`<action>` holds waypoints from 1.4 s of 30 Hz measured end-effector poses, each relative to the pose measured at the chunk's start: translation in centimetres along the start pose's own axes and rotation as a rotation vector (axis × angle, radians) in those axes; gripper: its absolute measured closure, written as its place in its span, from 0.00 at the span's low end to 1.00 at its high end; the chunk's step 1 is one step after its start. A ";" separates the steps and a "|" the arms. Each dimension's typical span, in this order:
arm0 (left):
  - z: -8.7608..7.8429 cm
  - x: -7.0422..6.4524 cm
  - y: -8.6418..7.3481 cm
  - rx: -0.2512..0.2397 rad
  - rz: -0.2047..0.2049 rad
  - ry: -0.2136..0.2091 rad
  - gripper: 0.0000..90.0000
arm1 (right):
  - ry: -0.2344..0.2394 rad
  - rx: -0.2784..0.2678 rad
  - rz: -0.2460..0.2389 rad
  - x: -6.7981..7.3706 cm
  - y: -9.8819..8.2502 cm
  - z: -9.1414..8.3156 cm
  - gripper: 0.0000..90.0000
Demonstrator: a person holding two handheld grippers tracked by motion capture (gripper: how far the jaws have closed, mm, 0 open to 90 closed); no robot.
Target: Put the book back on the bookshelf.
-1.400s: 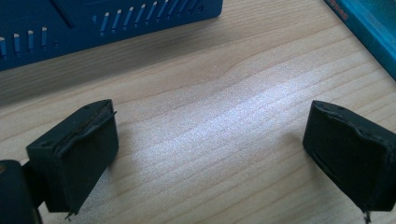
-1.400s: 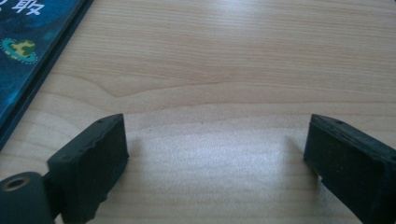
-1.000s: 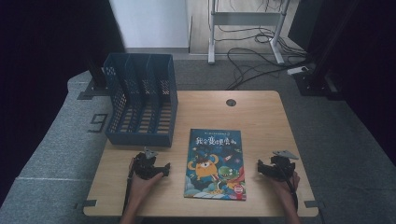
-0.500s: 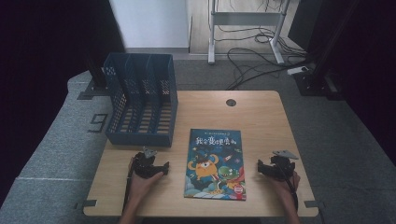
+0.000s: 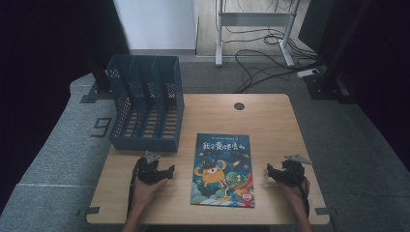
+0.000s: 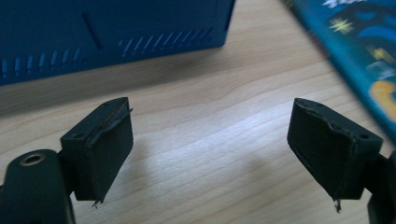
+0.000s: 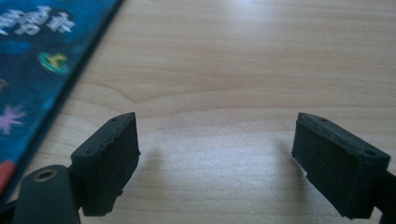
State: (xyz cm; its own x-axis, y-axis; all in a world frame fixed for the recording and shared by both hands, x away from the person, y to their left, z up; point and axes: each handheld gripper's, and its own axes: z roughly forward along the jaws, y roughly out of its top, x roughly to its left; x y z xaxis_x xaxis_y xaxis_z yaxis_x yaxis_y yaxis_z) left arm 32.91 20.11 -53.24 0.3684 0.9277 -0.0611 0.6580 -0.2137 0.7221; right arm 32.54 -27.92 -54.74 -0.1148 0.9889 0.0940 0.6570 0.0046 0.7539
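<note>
A picture book [image 5: 223, 170] with a bright cartoon cover lies flat at the lower centre of the high view, its long axis running up and down the frame, spine edge toward the left. It rests on a pale wooden table [image 5: 270, 121], with a hand-held gripper parked on either side. The left gripper [image 5: 164, 172], at the lower left, sits just beside the book's left edge and looks the nearer of the two; its jaws have just been closing a little yet stand wide apart over bare wood, nothing between them, and in its own view the book [image 6: 359, 51] lies off to the upper right. The right gripper [image 5: 270, 170], at the lower right, stands a little farther from the book's right edge, jaws likewise spread and empty. A blue slotted file rack [image 5: 145, 104] stands in the upper left, behind the left gripper.
</note>
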 end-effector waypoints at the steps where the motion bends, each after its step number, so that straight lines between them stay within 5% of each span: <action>1: -0.2 -0.1 0.0 -0.006 0.004 -0.002 0.16 | 0.008 -0.005 0.000 0.2 0.1 -0.1 0.16; 14: -1.0 -1.4 0.9 -0.039 0.005 -0.059 0.16 | 0.080 -0.033 -0.031 2.6 0.8 -0.3 0.17; 27: -0.3 -4.4 3.3 -0.011 0.059 -0.103 0.17 | 0.148 -0.033 -0.084 6.2 2.6 0.1 0.17; 36: 0.9 -6.5 2.0 0.025 0.083 -0.128 0.17 | 0.190 -0.010 -0.092 7.7 1.6 0.7 0.17; 42: 2.0 -8.4 1.1 0.065 0.142 -0.131 0.17 | 0.209 0.015 -0.103 8.2 1.1 1.1 0.17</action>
State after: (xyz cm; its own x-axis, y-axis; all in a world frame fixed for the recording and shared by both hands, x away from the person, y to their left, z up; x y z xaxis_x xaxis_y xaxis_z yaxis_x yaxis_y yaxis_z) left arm 31.90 11.49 -53.30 0.5401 0.8399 -0.0536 0.6325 -0.3632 0.6841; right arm 33.18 -19.66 -53.85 -0.3329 0.9308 0.1506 0.6443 0.1079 0.7571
